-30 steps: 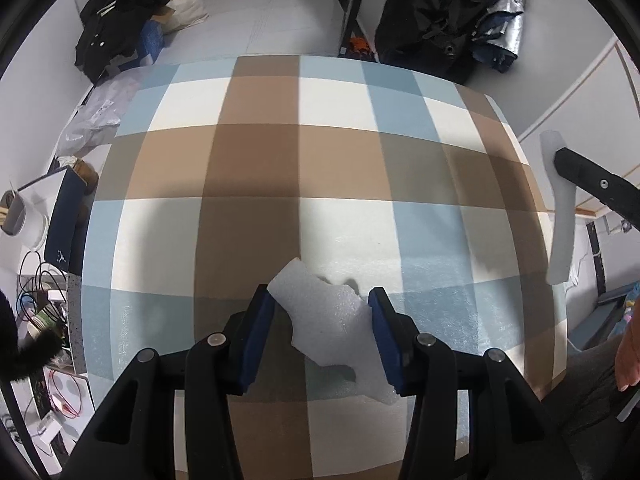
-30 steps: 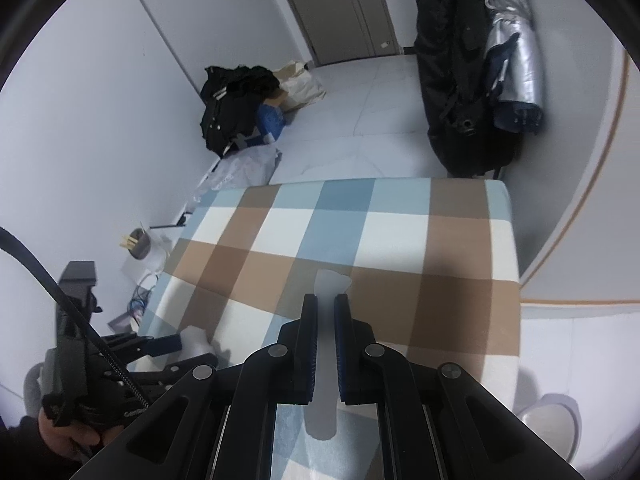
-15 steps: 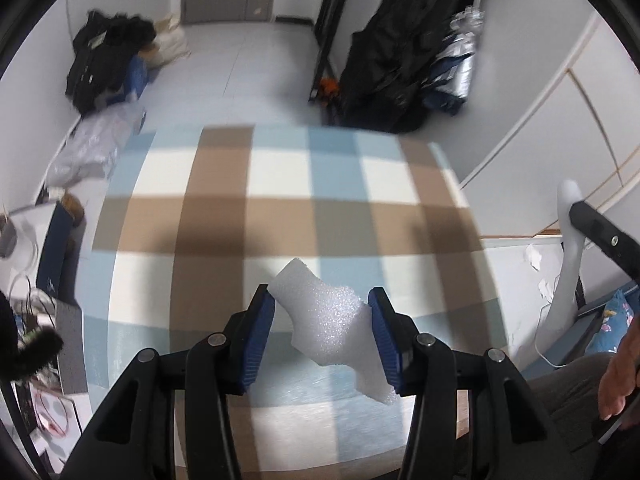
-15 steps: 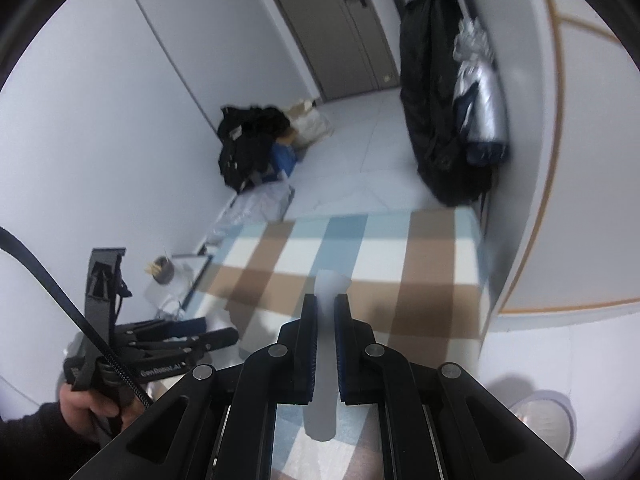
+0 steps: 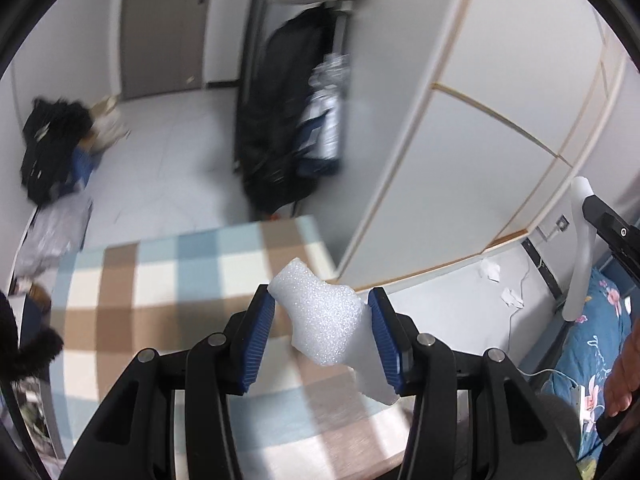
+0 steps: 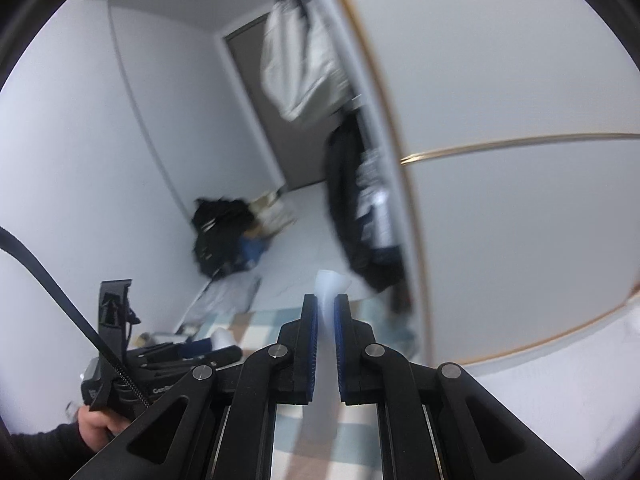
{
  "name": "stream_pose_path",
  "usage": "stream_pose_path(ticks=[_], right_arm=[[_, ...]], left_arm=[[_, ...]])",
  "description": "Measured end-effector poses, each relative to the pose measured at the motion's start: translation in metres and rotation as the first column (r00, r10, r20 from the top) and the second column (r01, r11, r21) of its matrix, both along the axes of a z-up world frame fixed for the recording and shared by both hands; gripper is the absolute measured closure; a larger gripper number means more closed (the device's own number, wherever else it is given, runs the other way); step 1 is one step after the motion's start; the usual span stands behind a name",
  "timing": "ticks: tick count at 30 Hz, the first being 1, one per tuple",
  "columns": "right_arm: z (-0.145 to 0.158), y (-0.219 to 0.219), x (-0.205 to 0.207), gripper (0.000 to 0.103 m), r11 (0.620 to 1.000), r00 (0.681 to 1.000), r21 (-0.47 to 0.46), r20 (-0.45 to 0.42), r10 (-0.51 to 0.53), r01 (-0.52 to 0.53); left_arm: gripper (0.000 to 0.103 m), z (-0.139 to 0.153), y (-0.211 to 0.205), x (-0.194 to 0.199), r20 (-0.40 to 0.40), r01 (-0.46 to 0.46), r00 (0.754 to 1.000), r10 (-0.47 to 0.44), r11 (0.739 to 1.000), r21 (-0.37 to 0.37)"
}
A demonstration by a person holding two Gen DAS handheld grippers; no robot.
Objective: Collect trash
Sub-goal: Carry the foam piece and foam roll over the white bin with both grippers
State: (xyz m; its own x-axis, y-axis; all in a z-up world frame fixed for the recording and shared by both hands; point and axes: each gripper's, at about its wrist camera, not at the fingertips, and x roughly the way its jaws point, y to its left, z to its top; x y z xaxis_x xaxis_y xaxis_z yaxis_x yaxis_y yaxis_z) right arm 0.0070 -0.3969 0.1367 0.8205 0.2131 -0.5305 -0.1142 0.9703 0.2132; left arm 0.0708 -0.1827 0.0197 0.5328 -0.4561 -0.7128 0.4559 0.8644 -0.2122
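Both claws risen off checkered table (image 5: 168, 280); writing unreadable.

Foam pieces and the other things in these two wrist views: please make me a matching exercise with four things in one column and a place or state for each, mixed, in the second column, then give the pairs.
Things:
1. chunky foam piece
2. thin foam strip
3. checked cloth
4. black bag

Places or states:
A. lies on the floor by the far wall
B. pinched in the right claw
C. covers the table below
D. held in the left claw

Pairs: 1-D, 2-B, 3-C, 4-A
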Motion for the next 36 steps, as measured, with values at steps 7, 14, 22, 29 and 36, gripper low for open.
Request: stream_pose_path(ticks=[7,14,22,29,36], right_arm=[[0.006,-0.069,-0.035,0.095,0.988,0.988,-0.017,0.022,-0.154,0.154],[-0.038,-0.126,-0.052,0.095,0.963,0.962,0.035,-0.068,-0.264,0.266],[-0.115,-0.170,-0.058,0.095,0.930,0.919,0.090,-0.216,-0.330,0.355],[-0.187,-0.191,-0.054,0.095,0.901,0.879,0.130,-0.314,-0.359,0.414],[-0.249,-0.201,-0.054,0.095,0.894,0.849,0.144,-0.405,-0.338,0.425]], left_arm=[[0.059,0.006,-0.065,-0.012,0.051,0.133,0.990,-0.133,0.991,-0.014],[0.059,-0.017,-0.128,-0.011,-0.005,0.256,0.967,-0.256,0.966,-0.028],[0.059,-0.071,-0.184,-0.003,-0.125,0.355,0.929,-0.349,0.934,0.033],[0.059,-0.115,-0.214,-0.006,-0.244,0.411,0.893,-0.379,0.906,0.100],[0.059,-0.139,-0.233,-0.009,-0.318,0.448,0.865,-0.388,0.883,0.142]])
